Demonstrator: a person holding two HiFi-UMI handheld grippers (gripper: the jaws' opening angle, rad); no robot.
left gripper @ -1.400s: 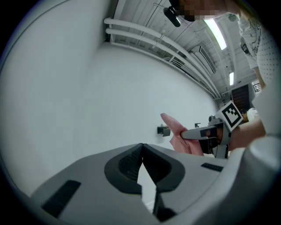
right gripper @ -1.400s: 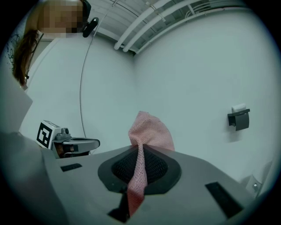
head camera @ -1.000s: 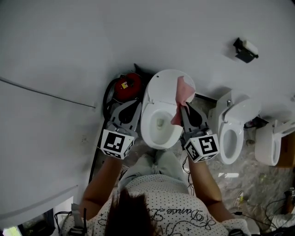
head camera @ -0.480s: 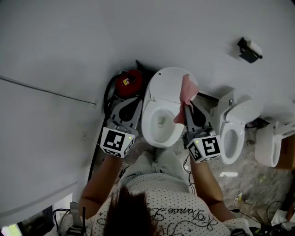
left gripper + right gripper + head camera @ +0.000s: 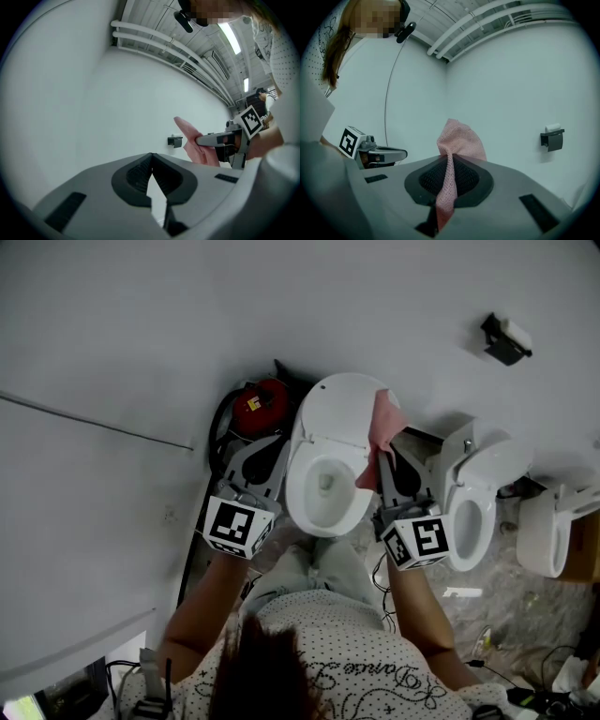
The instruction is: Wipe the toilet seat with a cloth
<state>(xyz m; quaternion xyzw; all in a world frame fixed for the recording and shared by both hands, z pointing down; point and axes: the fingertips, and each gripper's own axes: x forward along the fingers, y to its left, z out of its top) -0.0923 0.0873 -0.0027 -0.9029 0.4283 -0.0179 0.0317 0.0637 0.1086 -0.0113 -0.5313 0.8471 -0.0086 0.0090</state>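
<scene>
Pinching cloth [image 5: 458, 139], right tool [image 5: 379, 463] beside toilet [image 5: 298, 457]

toilet seat [image 5: 297, 498]: right rim behind cloth [image 5: 382, 423] | far-right toilet [image 5: 541, 532]: cut by edge

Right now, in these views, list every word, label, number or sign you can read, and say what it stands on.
None reads clearly.
Shirt: cursive print, too warped to read.
Red canister: yellow label, too small to read.
Marker cubes: black-and-white square patterns, no letters or numbers.
</scene>
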